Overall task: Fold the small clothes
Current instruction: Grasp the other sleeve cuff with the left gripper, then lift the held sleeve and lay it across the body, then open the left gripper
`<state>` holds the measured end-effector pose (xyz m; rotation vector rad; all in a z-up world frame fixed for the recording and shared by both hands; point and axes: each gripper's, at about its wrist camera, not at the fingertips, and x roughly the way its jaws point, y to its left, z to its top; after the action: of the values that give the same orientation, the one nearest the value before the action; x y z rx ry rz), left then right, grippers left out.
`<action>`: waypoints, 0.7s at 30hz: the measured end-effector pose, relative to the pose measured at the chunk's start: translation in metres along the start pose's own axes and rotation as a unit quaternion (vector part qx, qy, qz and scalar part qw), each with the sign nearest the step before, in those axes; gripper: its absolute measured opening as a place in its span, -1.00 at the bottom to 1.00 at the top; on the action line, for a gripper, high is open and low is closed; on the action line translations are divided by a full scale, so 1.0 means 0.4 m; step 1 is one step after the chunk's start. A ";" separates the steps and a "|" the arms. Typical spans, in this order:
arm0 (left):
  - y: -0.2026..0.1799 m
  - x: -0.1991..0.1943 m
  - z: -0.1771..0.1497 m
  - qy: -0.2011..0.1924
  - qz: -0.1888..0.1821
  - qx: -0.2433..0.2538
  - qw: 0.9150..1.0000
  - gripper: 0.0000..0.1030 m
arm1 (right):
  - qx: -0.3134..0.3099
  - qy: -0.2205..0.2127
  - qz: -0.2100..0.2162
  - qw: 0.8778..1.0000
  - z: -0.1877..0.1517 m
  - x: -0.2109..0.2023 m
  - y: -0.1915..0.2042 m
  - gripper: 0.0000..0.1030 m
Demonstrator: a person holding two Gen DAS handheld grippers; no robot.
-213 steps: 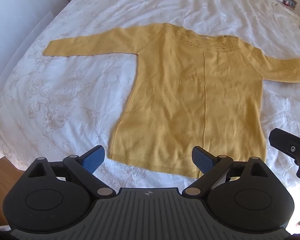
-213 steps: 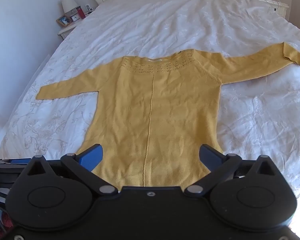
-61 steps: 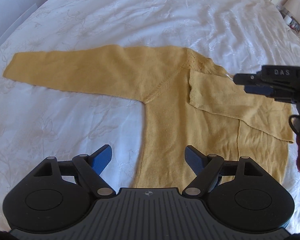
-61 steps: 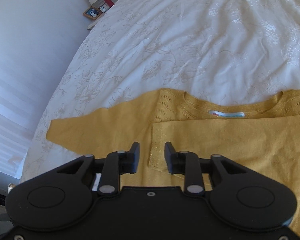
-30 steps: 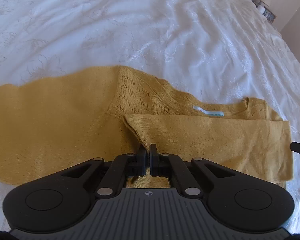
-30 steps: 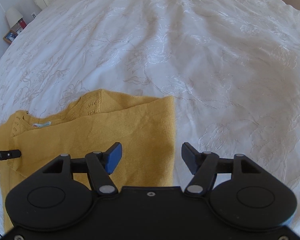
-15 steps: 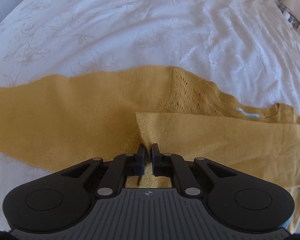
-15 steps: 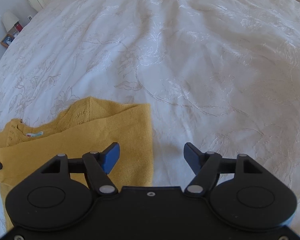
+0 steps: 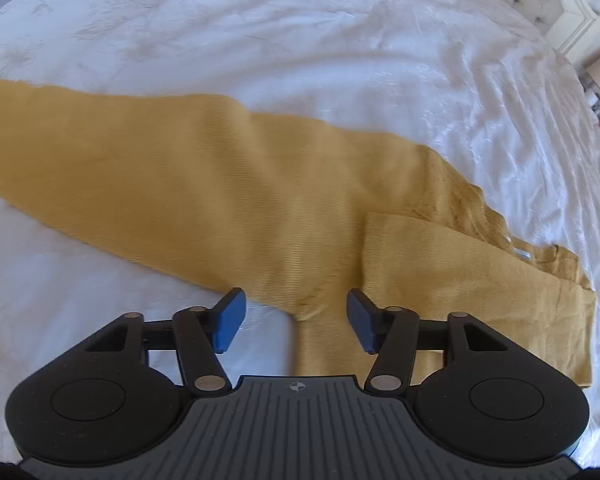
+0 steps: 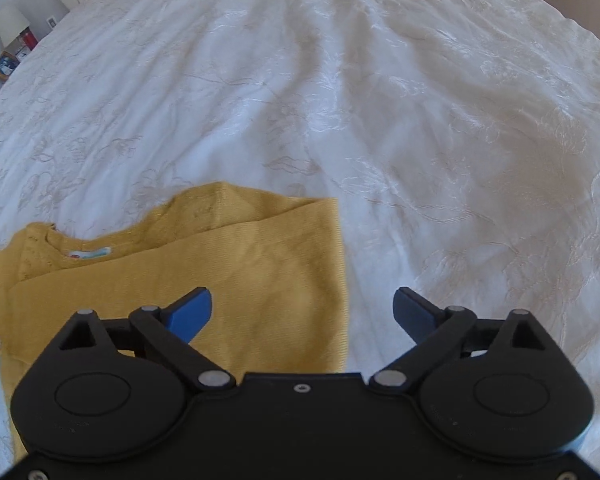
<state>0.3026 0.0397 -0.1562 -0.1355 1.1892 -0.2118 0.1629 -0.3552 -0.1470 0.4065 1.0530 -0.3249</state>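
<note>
Left wrist view: the left tool (image 9: pixel 296 322) had its fingers spread apart with nothing between them, sitting low over the armpit corner of the sweater (image 9: pixel 228 196), where the sleeve meets the body. The sweater lay flat on the bed (image 9: pixel 340 52). The left sleeve (image 9: pixel 100 152) was stretched straight out to the side, not yet folded. The right sleeve (image 9: pixel 476 276) was already laid across the chest, cuff edge ending near the middle. Looked to me like the left sleeve was the next bit to deal with. To do it well I'd go out to the cuff rather than grab near the armpit, pinch only the top layers, lift low and carry it across so it lands square on the other sleeve, then let go without dragging. The knit looked soft and a bit floppy, so a high lift would probably twist it.

Right wrist view: the right tool (image 10: pixel 302 308) was wide apart too, holding nothing, parked over the folded right edge (image 10: pixel 342 280) of the sweater, one finger above yellow fabric and the other above bare sheet. The neck label (image 10: pixel 90 253) showed at the collar. That fold edge looked pretty straight. I'd guess the right side could press down there to stop the body sliding.
</note>
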 end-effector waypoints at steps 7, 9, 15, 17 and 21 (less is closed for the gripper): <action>0.220 -0.062 0.022 -0.026 0.042 -0.061 0.997 0.33 | -0.001 0.013 0.070 0.997 -0.069 -0.036 0.179 0.99; 0.283 -0.078 0.036 -0.037 0.054 -0.077 0.995 0.33 | -0.009 0.015 0.078 0.997 -0.089 -0.044 0.223 0.99; 0.435 -0.109 0.087 -0.068 0.083 -0.107 0.988 0.33 | -0.027 0.024 0.111 0.993 -0.136 -0.066 0.360 0.99; 0.485 -0.121 0.106 -0.077 0.088 -0.116 0.986 0.33 | -0.033 0.025 0.120 0.992 -0.152 -0.075 0.402 0.99; 0.562 -0.122 0.152 -0.090 0.098 -0.124 0.983 0.33 | -0.046 0.028 0.137 0.989 -0.177 -0.095 0.481 0.99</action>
<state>0.3626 0.2693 -0.1381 -0.2492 1.0378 0.1211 0.1769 -0.1501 -0.1119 0.4733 1.0477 -0.0196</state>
